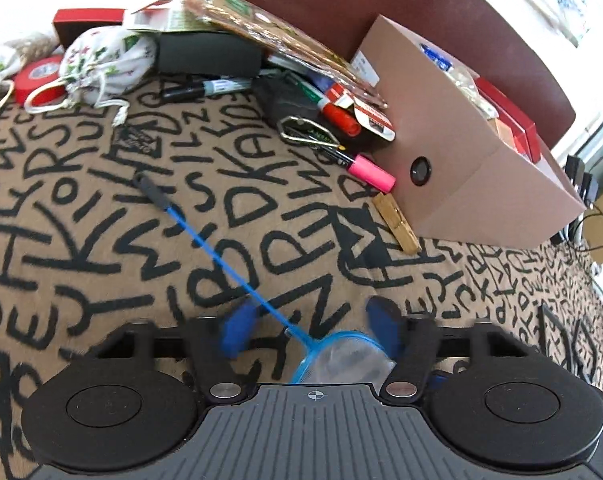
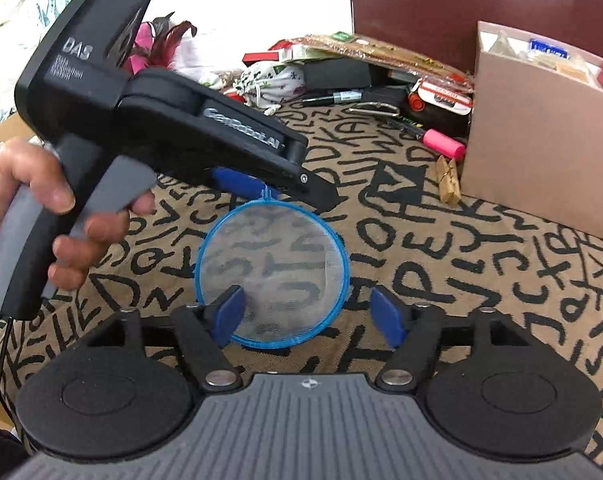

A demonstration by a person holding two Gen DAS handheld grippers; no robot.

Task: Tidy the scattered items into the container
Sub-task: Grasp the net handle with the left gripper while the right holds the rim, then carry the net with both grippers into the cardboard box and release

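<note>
The right gripper (image 2: 307, 312) hangs wide open over the near rim of a blue fish net (image 2: 272, 276) lying flat on the lettered cloth (image 2: 481, 280). The left gripper (image 1: 309, 330) is open too, straddling the net's handle. Farther back, a cardboard box (image 2: 541, 160) sits near the cloth's right edge, a pink marker (image 2: 443, 142) and clothespin (image 2: 449, 178) just beside it.

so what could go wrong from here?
1. The left tool straddles the blue round mesh net's thin wire handle, open; closing could miss or pinch only the rim.
2. Lifted, the long handle could sweep the pink marker and wooden clothespin beside the cardboard box.
</note>
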